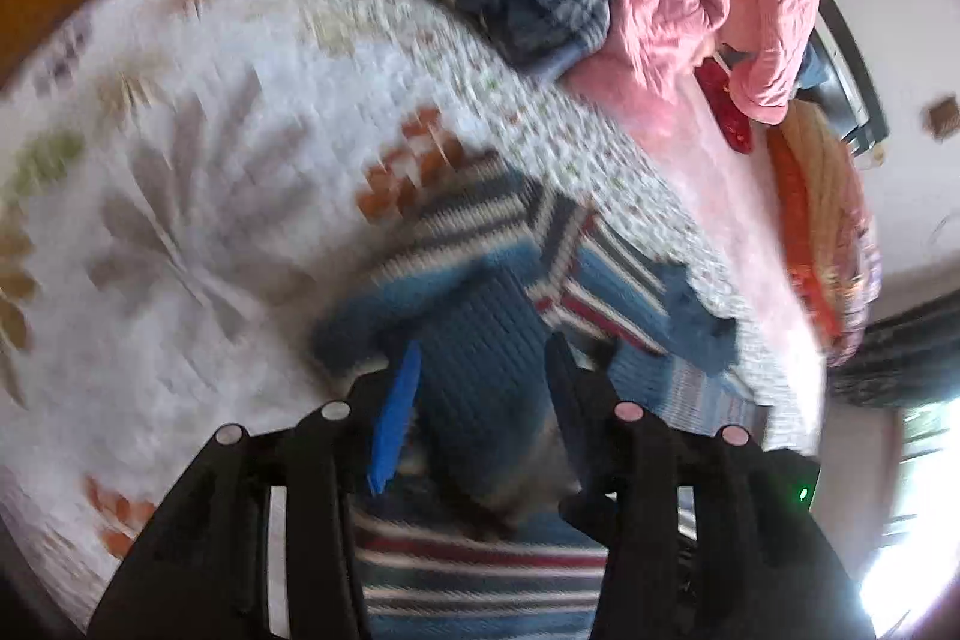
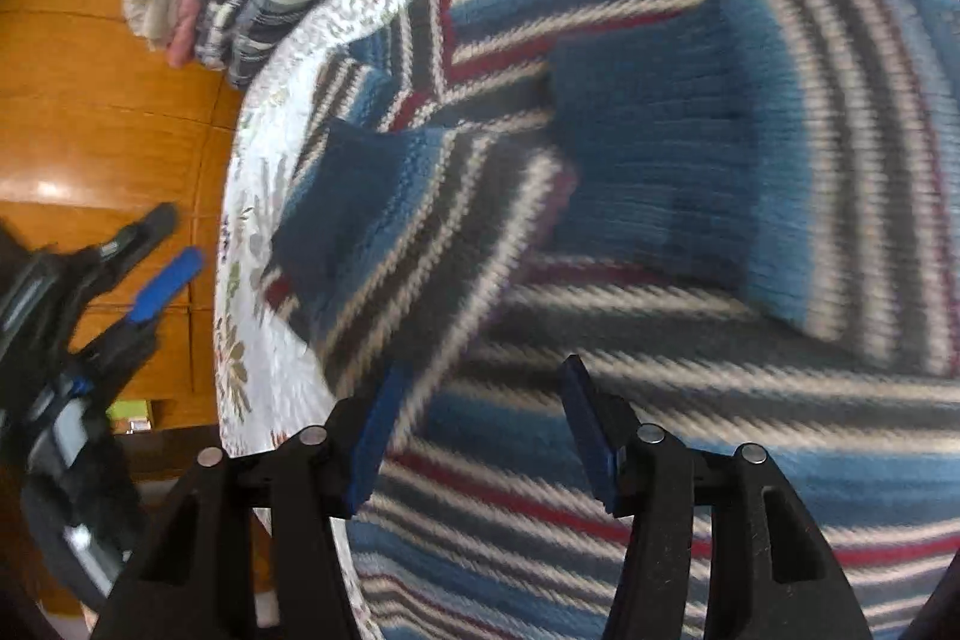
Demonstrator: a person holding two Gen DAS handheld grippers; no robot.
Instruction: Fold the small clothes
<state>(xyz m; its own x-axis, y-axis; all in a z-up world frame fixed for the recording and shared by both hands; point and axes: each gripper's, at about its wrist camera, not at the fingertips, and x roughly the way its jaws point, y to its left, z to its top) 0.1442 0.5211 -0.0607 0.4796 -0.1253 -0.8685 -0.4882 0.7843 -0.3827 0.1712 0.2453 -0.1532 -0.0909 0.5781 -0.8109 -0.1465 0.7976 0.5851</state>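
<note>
The blue knitted sweater with red, white and grey stripes [image 2: 630,172] lies on the floral white quilted bed [image 1: 198,172], the right gripper [image 2: 486,436] open above it, the left gripper [image 1: 480,400] parted around its blue fold.

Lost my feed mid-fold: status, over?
Left gripper open over a fold of the blue striped knitted sweater. Right gripper open, empty above it. Sweater on floral quilt, nothing blocking.
</note>
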